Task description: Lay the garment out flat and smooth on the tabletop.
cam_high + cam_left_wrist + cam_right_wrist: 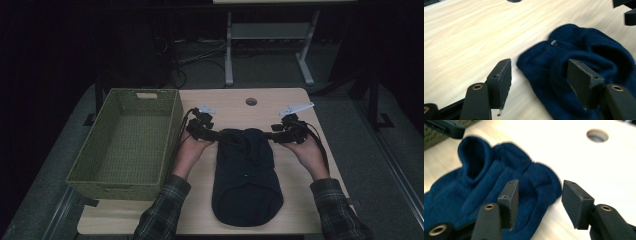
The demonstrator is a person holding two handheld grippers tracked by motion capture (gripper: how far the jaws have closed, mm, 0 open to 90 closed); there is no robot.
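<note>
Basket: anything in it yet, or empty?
Empty. The high view shows the green woven basket with a bare floor; the dark blue knit garment lies beside it on the table.

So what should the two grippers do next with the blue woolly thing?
Probably close both on the dark blue knit garment. The left hand-held gripper and right hand-held gripper stand open over its far corners, and the woven basket waits beside it.

One dark blue garment (246, 175) lies on one table (295, 210). One woven basket (125, 145) sits left of the garment. Two grippers, left (216, 134) and right (269, 135), flank the garment's far end.
</note>
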